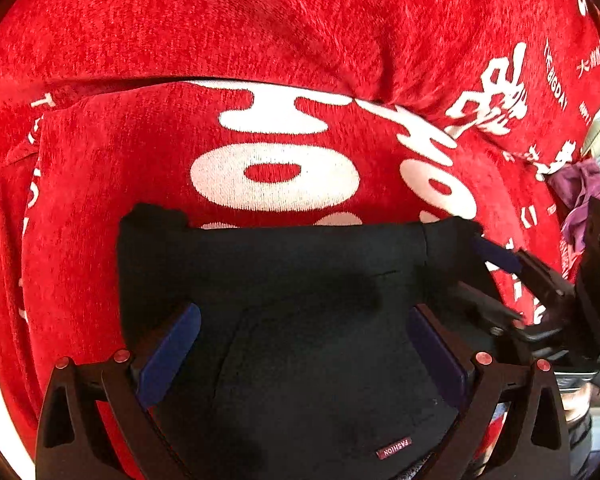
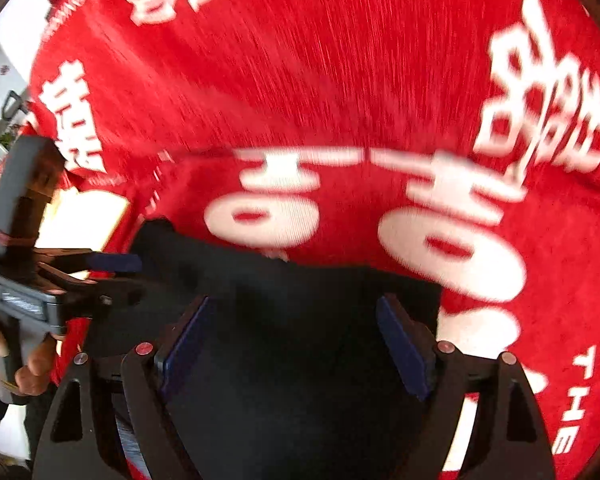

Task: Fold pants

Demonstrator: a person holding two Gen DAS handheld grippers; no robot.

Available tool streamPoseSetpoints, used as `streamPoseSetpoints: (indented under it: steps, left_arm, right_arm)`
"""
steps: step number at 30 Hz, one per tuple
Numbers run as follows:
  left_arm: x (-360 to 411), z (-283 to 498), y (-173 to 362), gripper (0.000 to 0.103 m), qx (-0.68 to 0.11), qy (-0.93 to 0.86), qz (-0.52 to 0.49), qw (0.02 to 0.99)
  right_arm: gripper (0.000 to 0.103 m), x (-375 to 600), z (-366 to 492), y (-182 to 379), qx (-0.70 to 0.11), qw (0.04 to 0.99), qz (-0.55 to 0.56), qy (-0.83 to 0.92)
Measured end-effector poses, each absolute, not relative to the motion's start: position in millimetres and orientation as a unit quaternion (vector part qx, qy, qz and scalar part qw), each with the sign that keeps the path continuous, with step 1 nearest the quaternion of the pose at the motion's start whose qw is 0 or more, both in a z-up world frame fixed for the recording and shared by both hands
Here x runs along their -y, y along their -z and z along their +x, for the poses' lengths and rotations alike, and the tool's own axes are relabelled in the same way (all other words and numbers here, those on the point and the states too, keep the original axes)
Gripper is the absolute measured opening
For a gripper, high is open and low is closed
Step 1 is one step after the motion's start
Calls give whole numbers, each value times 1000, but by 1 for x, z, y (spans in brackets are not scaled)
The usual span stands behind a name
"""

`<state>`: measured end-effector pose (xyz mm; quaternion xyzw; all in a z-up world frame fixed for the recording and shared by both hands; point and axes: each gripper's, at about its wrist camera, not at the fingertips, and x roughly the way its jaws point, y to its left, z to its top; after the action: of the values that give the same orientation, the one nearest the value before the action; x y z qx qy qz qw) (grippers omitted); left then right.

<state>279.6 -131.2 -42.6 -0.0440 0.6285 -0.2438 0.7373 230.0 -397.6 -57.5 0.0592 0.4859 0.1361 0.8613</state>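
Beneath both tools lay the red blanket (image 1: 300, 32), its big white lettering filling nearly everything ahead of the fingers, and I took it to be the soft working surface. On it, directly under and between my fingers, sat the black pants (image 1: 300, 280), a compact dark slab whose far edge ran straight across just beyond the fingertips; I judged them already folded at least once, with a small "FASHION" label (image 1: 394, 448) showing close to my left tool's base. My left gripper (image 1: 304, 344) stood wide open over the cloth, its blue pads (image 1: 168, 356) straddling the fabric and clamping nothing. My right gripper (image 2: 296, 348) was spread just as wide above the same bundle, also holding nothing; that view was smeared with motion. Each tool appeared at the other's side, near a far corner of the pants, probably placed to pinch that edge for another fold. Off to my left tool's right lay a purple cloth (image 1: 584, 196).
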Motion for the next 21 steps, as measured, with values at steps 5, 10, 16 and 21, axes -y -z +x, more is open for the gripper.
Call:
streamPoseSetpoints:
  steps: [5, 10, 16, 21]
  left_arm:
    - [125, 262, 11, 103, -600, 240, -31, 762]
    - [114, 213, -12, 103, -574, 232, 6, 786]
    - [103, 180, 20, 103, -601, 215, 2, 770]
    - [102, 177, 27, 103, -599, 202, 14, 774]
  right_arm:
    - [90, 398, 218, 46, -479, 866, 66, -129]
    - [91, 383, 163, 17, -437, 894, 23, -98]
    - [91, 355, 104, 30, -433, 896, 2, -102]
    - [100, 339, 96, 60, -446, 889, -47, -97]
